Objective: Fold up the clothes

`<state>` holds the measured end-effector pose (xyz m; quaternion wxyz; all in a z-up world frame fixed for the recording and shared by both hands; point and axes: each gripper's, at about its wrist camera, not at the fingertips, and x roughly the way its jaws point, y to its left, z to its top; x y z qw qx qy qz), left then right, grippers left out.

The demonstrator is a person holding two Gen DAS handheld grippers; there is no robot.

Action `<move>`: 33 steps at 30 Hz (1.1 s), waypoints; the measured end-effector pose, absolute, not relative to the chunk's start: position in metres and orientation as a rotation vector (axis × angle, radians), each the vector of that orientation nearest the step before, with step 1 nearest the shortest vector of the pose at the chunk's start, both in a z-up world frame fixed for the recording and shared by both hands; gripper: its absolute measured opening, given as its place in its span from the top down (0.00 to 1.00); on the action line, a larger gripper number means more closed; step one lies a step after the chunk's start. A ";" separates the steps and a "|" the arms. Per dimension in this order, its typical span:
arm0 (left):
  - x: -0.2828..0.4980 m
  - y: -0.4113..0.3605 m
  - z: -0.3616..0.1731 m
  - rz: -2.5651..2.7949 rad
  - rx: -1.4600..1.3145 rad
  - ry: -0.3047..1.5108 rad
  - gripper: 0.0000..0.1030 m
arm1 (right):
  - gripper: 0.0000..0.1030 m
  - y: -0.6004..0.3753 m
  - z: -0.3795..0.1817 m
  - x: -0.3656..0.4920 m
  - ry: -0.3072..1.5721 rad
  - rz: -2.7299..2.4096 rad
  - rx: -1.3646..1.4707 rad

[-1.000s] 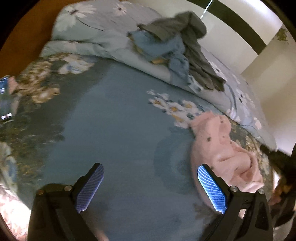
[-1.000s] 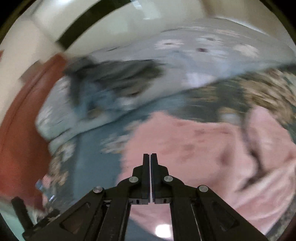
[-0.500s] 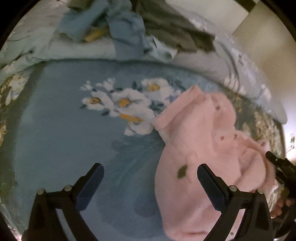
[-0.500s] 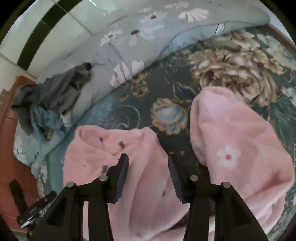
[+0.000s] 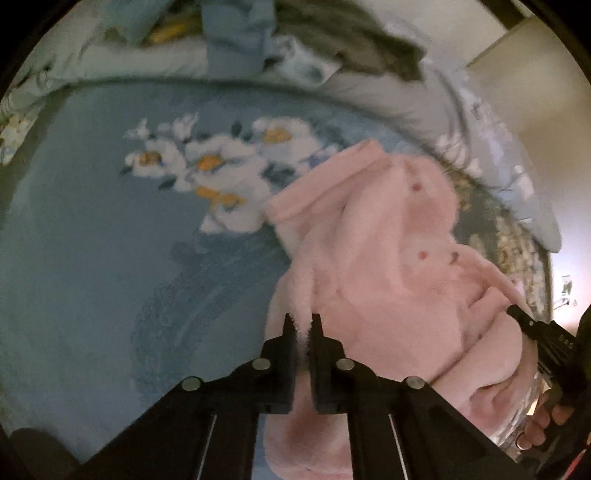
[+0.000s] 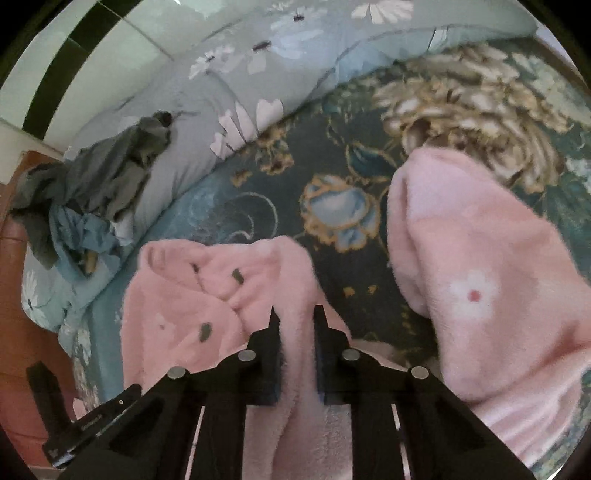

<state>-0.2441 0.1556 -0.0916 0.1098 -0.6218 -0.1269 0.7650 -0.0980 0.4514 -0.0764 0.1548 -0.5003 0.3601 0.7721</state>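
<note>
A fluffy pink garment (image 5: 373,258) with small flower prints lies crumpled on the blue floral bedspread (image 5: 110,240). My left gripper (image 5: 302,325) is shut on a fold at its left edge. In the right wrist view the same pink garment (image 6: 229,295) spreads in two lobes, one at the right (image 6: 480,266). My right gripper (image 6: 297,321) is shut on a thick ridge of it; the jaws stand a little apart around the fabric.
A heap of grey and blue clothes (image 6: 81,199) lies on the pale floral duvet (image 6: 258,74) along the wall side, also in the left wrist view (image 5: 332,29). A wooden headboard (image 6: 14,332) is at the left. The right gripper's body (image 5: 546,339) shows at the right.
Both grippers were open half a second ago. Both have closed onto the pink garment, the left after moving right toward it.
</note>
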 end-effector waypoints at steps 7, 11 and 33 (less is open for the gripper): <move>-0.237 0.119 -0.014 2.349 -1.559 -0.600 0.96 | 0.88 0.441 0.013 -0.083 1.098 2.362 -1.227; -0.236 0.080 0.039 2.429 -1.373 -0.700 0.97 | 0.88 0.410 0.093 -0.086 1.034 2.546 -1.079; -0.154 -0.145 0.027 2.798 -1.340 -0.794 0.96 | 0.89 0.295 0.049 -0.096 1.087 2.625 -1.323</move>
